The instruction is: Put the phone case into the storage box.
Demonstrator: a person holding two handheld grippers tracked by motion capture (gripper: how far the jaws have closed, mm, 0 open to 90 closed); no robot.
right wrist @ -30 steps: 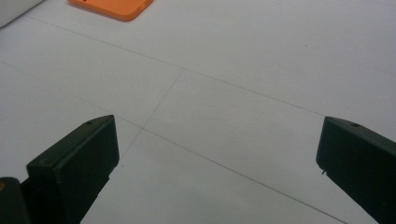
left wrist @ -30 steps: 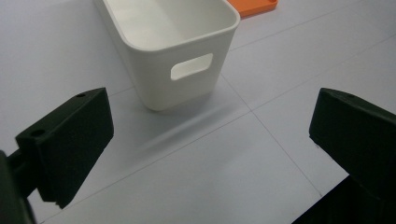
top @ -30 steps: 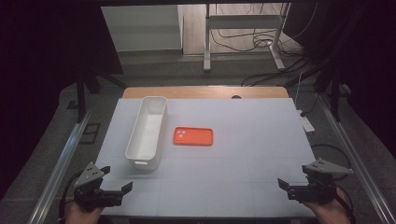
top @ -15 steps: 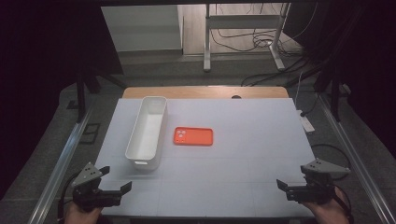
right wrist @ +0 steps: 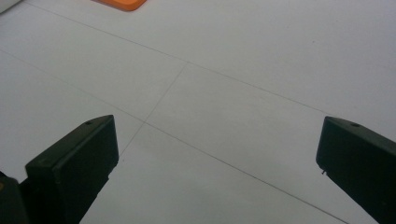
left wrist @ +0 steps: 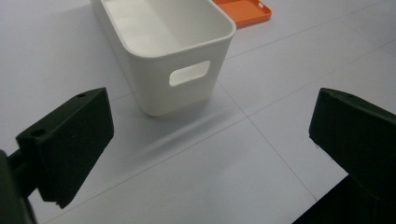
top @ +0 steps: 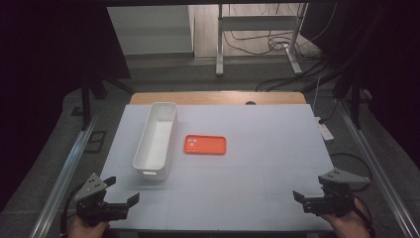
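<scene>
A long white bin (top: 155, 140) stands on the left half of the white table, its handle-slot end facing me. An orange phone case (top: 205, 145) lies flat just to its right. My left gripper (top: 122, 190) hovers at the front left corner, open and holding nothing. In the left gripper view the bin (left wrist: 163, 42) is just beyond the open left gripper (left wrist: 210, 154), with the case (left wrist: 243, 10) behind it. My right gripper (top: 308, 191) is at the front right, open and holding nothing. In the right gripper view the right gripper (right wrist: 215, 163) is over bare table, with the case (right wrist: 121, 3) at the top edge.
The table (top: 267, 163) is a white sheet with faint grid lines and a wooden strip (top: 218, 97) along its far edge. Metal rails (top: 64, 168) run along both sides. A desk frame and cables (top: 257, 44) stand on the floor beyond.
</scene>
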